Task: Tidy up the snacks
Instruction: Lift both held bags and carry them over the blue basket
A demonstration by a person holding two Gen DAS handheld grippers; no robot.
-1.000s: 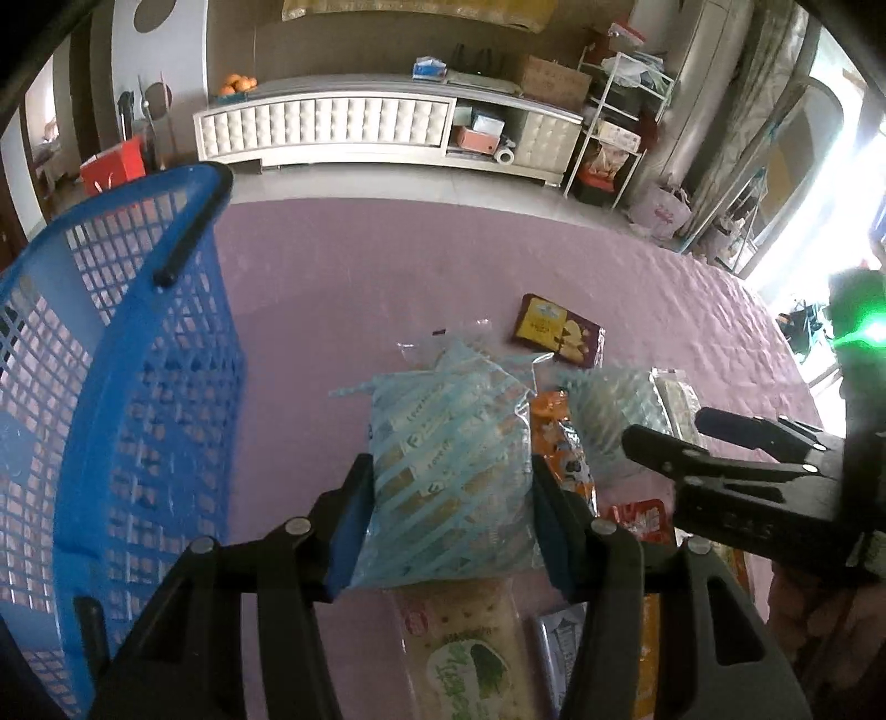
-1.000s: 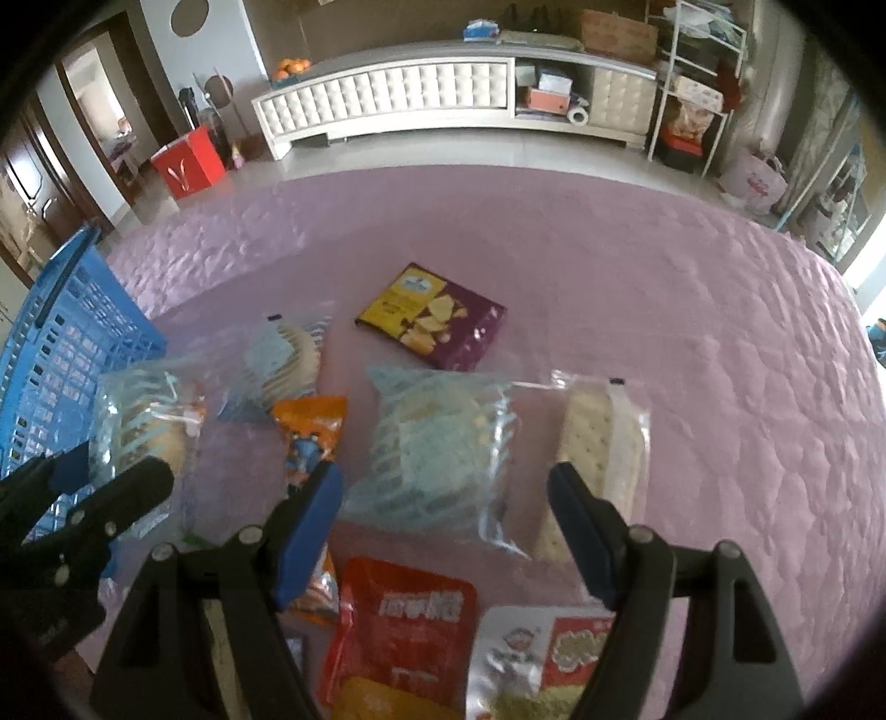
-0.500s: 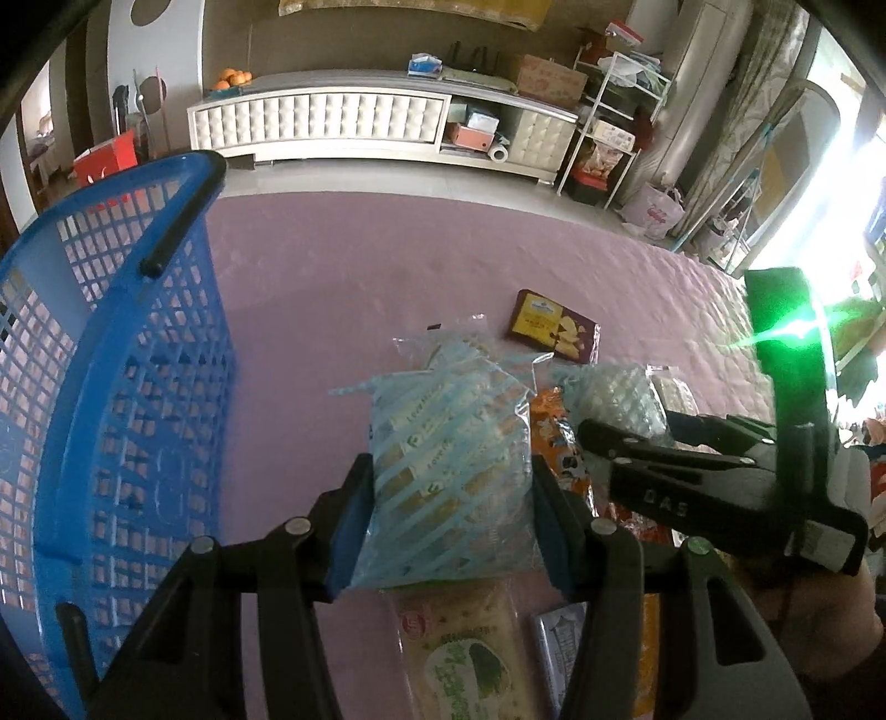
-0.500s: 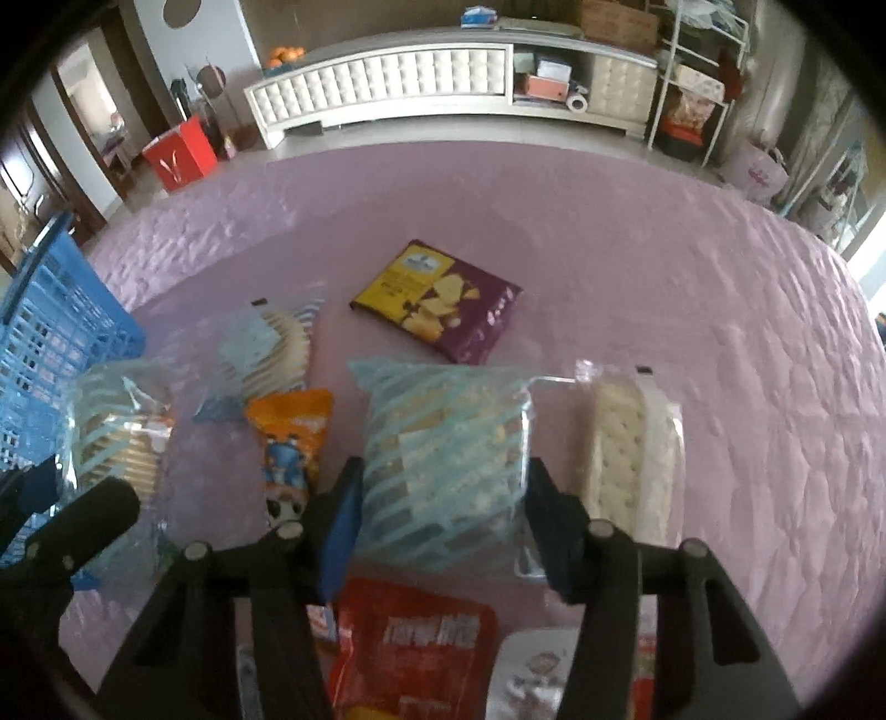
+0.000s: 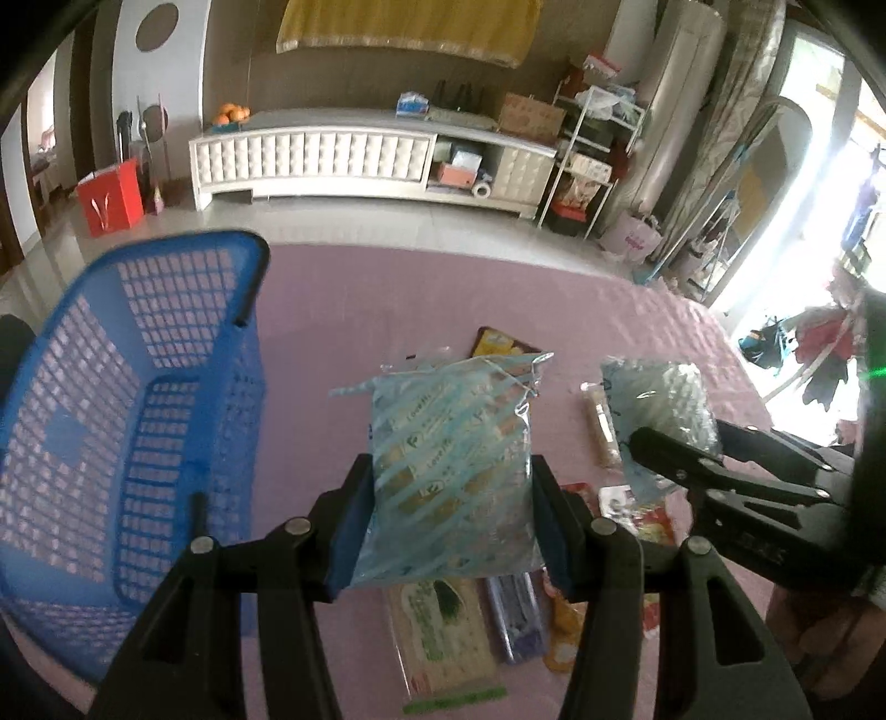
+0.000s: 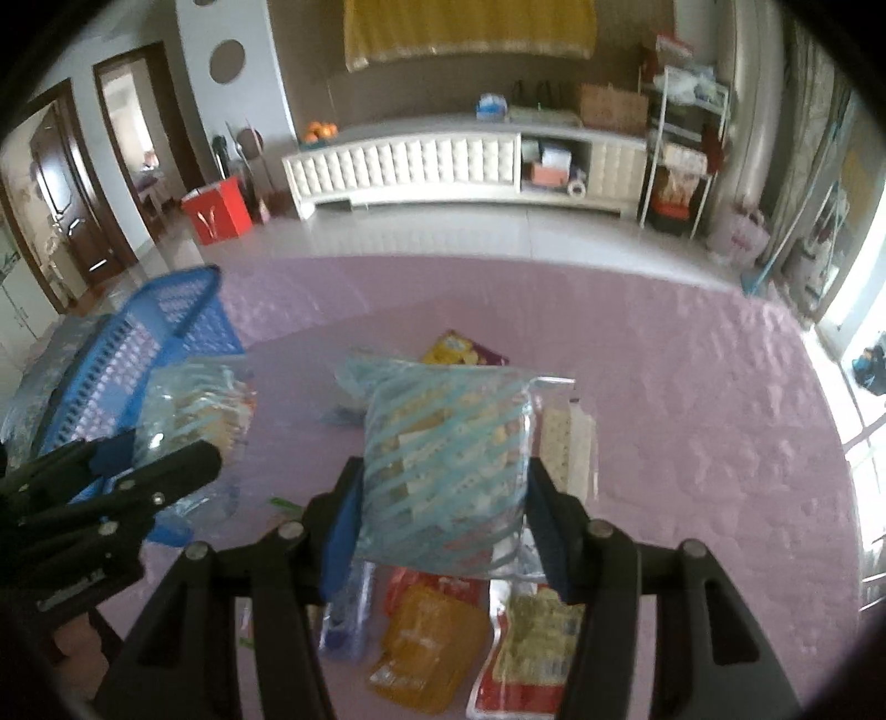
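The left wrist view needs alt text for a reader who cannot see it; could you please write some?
The left gripper holds a blue-striped clear snack packet above a pink table. A blue plastic basket stands at the left, more snack packets lie below, and at the right the right gripper grips a similar packet.

Ahead of me a long white tufted cabinet [image 5: 315, 160] lines the brown wall beneath a yellow hanging [image 5: 410, 22]; pale tiled floor [image 6: 443, 232], bright window [image 5: 819, 183] at right.
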